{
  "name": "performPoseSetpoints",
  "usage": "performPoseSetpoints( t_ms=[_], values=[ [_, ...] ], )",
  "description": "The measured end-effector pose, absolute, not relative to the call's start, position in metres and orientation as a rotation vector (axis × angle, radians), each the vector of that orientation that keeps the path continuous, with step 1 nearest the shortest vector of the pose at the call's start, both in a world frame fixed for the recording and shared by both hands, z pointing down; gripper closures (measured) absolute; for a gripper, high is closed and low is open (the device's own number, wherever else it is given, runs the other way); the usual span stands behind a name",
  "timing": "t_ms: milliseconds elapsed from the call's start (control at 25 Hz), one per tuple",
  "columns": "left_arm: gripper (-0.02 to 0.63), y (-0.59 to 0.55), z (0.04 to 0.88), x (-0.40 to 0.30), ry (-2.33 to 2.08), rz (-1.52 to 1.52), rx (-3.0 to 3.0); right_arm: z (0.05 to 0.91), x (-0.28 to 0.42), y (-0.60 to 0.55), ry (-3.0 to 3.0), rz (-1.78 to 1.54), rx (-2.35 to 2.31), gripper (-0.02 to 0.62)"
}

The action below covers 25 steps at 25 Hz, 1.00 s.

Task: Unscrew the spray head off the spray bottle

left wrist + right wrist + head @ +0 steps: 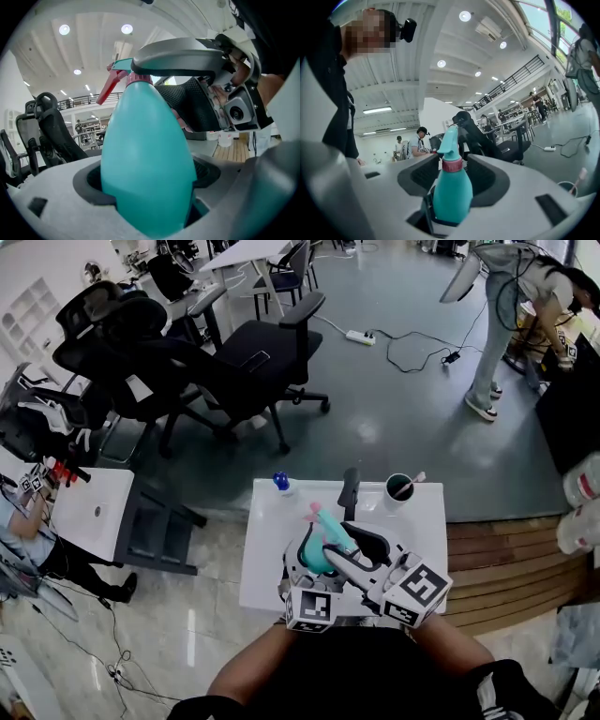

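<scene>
A teal spray bottle (322, 552) with a pink collar and trigger is held over the white table (265, 532), close to my body. My left gripper (312, 568) is shut on its wide body (147, 154), which fills the left gripper view. My right gripper (343, 546) reaches in from the right at the height of the neck. In the right gripper view the pink collar (451, 164) stands upright between the two pads with a gap on each side, so that gripper (452, 177) is open around it. One of its grey jaws arches over the spray head (140, 77) in the left gripper view.
At the table's far edge stand a small blue-capped bottle (281, 482), a black handle-like object (350, 491) and a black cup (399, 487) with a stick in it. A lower white table (94, 507) is at left, office chairs (234, 352) are beyond, and wooden flooring (506, 559) is at right.
</scene>
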<state>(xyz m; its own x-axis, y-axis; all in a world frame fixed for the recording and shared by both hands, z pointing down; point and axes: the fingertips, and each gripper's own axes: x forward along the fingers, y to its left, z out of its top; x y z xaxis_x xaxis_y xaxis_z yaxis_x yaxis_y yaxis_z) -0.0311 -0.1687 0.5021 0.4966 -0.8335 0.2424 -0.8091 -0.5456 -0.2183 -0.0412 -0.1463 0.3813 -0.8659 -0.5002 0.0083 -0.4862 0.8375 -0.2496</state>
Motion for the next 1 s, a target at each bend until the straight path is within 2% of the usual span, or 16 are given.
performPoseSetpoints(
  t_ms=[160,600,800,1000],
  values=[
    [0.135,-0.164,0.502,-0.025,1.422,-0.489,-2.683,0.38,-0.042,-0.145,2.962,-0.34,-0.808,0.445],
    [0.135,-0.154,0.492,-0.012,1.239,-0.439,-2.784,0.369,-0.039,-0.136,3.014,-0.204,-0.657,0.46],
    [0.135,-0.13,0.464,0.011,0.859,-0.291,-2.894,0.355,-0.036,-0.11,3.055,-0.113,-0.385,0.459],
    [0.135,-0.1,0.462,0.022,0.535,-0.306,-2.917,0.353,-0.025,-0.081,3.122,-0.001,-0.084,0.459]
  ],
)
